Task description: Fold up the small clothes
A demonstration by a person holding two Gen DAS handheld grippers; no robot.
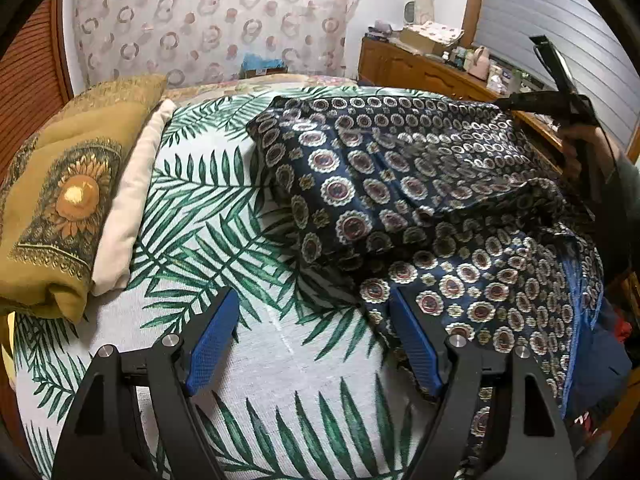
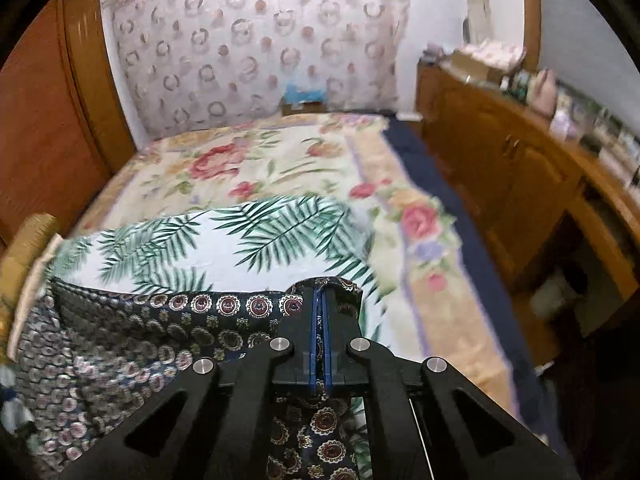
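One navy garment, on one palm-print sheet. Two cushions. Left gripper: spread, empty. Right gripper: clamped on garment edge.

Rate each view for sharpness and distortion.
Left wrist view: mostly sharp, the dark patterned cloth smeared toward the right gripper, fisheye bending the room's edges. Right wrist view: motion-blurred across the bed cover and cabinet, only the right gripper crisp.

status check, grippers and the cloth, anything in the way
Left hand-held gripper open, over the leaf sheet. Right hand-held gripper shut on the patterned cloth edge, lifting it. Nothing blocking; pillow off to the side.
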